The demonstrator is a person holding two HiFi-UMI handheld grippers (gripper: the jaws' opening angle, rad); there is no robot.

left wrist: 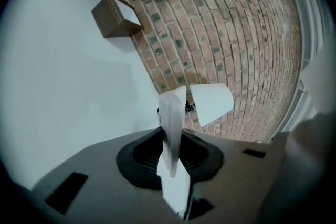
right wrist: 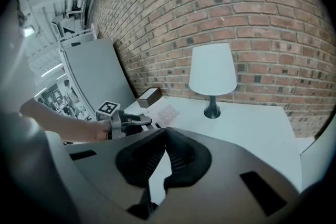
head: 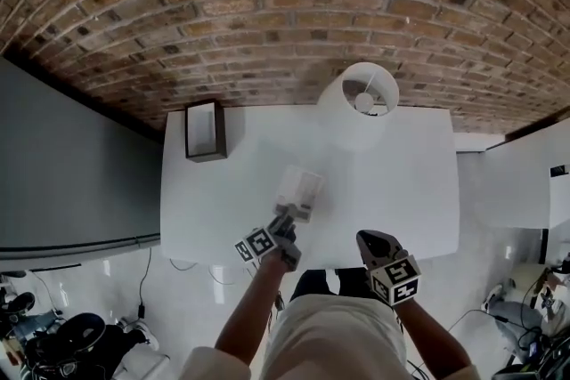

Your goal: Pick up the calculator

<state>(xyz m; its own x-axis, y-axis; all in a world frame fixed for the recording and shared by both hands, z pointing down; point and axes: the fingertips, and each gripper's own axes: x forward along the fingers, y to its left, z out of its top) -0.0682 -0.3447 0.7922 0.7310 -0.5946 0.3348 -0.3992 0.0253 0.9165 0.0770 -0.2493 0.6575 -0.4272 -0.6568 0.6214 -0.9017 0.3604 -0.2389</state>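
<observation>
The calculator is a flat white slab with pale keys, held up off the white table. My left gripper is shut on its near end. In the left gripper view the calculator stands edge-on between the dark pads, sticking out past the left gripper. The right gripper view shows the calculator in the left gripper, with a hand behind it. My right gripper hangs over the table's front edge with its tips together and nothing in them, as the right gripper shows in its own view.
A white table lamp stands at the back of the table, against a brick wall. A brown open box sits at the back left corner. A grey panel stands to the left, and cables and gear lie on the floor there.
</observation>
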